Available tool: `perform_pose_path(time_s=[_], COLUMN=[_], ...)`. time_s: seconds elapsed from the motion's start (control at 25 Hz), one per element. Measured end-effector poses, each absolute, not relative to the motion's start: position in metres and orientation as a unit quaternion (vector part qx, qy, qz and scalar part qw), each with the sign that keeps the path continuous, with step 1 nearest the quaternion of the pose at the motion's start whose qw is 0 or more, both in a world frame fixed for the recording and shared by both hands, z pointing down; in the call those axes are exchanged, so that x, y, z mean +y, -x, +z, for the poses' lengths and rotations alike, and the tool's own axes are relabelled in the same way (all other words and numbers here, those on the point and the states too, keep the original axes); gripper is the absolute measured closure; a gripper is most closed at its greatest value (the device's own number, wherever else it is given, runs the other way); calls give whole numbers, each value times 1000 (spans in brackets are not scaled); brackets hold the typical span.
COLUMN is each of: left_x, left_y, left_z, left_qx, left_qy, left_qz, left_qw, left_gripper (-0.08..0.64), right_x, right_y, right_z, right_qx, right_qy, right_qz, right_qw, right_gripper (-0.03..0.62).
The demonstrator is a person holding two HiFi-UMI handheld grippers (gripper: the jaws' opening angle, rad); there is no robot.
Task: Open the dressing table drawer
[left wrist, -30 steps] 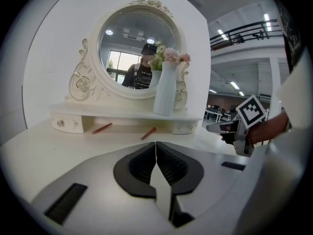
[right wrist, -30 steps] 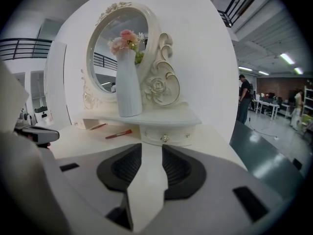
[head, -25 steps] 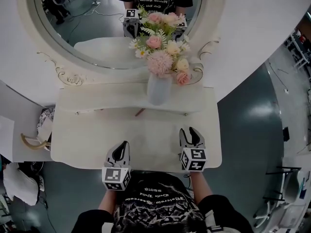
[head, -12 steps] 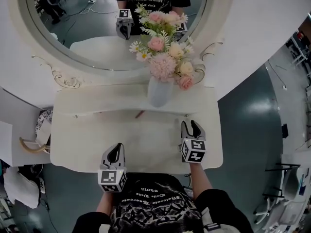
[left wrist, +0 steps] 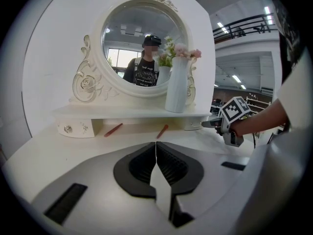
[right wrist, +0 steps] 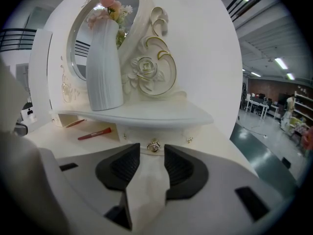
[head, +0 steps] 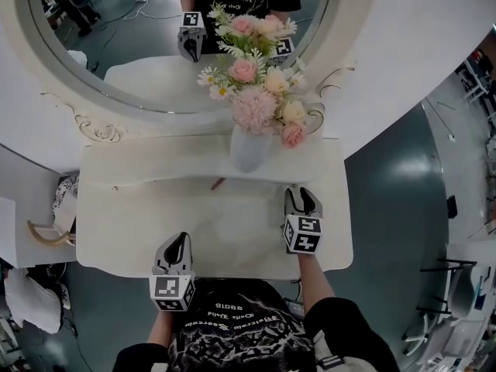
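A white dressing table (head: pixel 124 231) carries a raised shelf with a small drawer under each end. The right drawer's front (right wrist: pixel 161 140) bears a metal knob (right wrist: pixel 153 146). My right gripper (right wrist: pixel 152 153) is open, its jaws a short way before that knob, one to each side of it, not touching. From above, the right gripper (head: pixel 301 194) points at the shelf's right end. My left gripper (left wrist: pixel 156 147) is shut on nothing and hovers over the tabletop's front left part (head: pixel 179 242). The left drawer (left wrist: pixel 73 128) lies far ahead of it.
A white vase (head: pixel 246 150) of pink flowers stands mid-shelf before the round mirror (head: pixel 132 53). Two red pencils (left wrist: pixel 113 129) (left wrist: pixel 162 130) lie under the shelf. A bag (head: pixel 46 231) sits on the floor left of the table.
My right gripper has moved forward toward the shelf's right drawer. My left gripper has drawn back a little toward the table's front edge.
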State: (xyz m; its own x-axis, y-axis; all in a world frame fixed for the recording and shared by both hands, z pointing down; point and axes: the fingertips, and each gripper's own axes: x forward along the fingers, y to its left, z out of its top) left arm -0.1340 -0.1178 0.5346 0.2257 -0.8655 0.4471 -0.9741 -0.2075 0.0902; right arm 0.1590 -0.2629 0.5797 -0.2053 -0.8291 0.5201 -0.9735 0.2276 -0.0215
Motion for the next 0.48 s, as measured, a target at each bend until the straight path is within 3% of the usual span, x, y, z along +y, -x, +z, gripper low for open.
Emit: perform_pose_path(time_s=[0.48], left_x=[-108], left_y=[152], left_z=[534], left_qx=[-618], left_qy=[-749], left_qz=[163], left_qw=[175], left_gripper=[543], right_x=[-280], right_y=[-155], right_z=[582], right_qx=[-756], right_qy=[-599], right_qz=[163], right_qw=[208], right_gripper=[437])
